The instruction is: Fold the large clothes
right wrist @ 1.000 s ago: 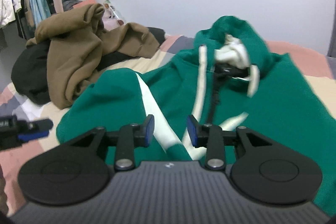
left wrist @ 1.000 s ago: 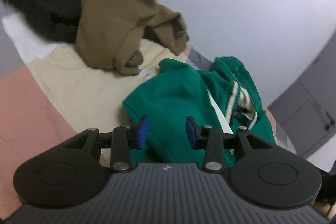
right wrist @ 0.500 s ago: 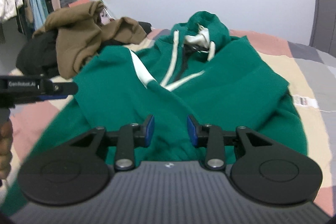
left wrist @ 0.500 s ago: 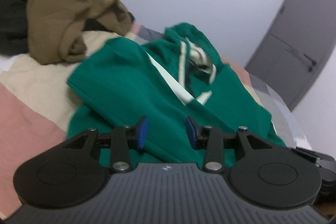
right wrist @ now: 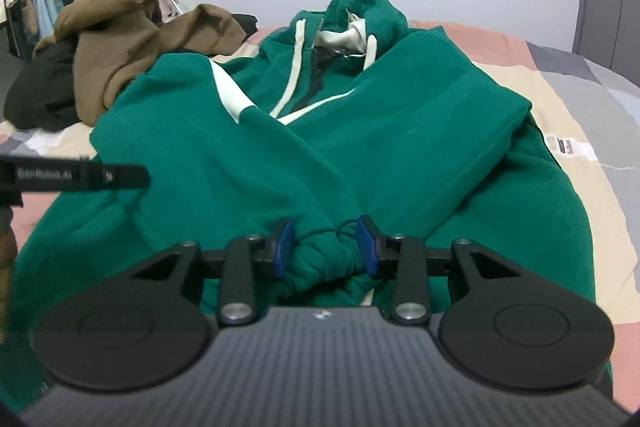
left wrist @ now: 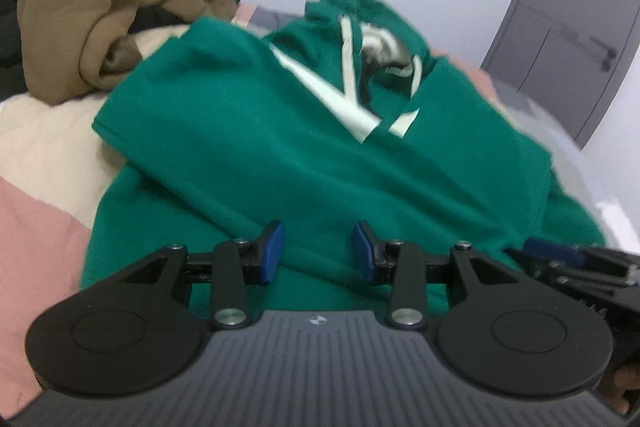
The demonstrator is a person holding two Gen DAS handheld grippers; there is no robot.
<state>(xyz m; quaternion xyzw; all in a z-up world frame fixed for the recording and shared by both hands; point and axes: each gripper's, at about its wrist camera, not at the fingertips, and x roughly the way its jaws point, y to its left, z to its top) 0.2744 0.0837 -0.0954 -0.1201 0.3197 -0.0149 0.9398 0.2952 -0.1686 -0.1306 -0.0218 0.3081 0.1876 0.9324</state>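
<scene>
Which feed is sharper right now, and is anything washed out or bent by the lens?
Left wrist: motion blur smears the green hoodie and brown garment; the door bows from fisheye. Right wrist: sharper, hoodie seams readable, only the frame edges soften. Lighting is even in both, no glare.

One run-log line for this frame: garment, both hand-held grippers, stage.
garment: green hoodie on bed, sleeves crossed | left hand-held gripper: open, empty | right hand-held gripper: open, around cuff | stage: bottom fold pending
</scene>
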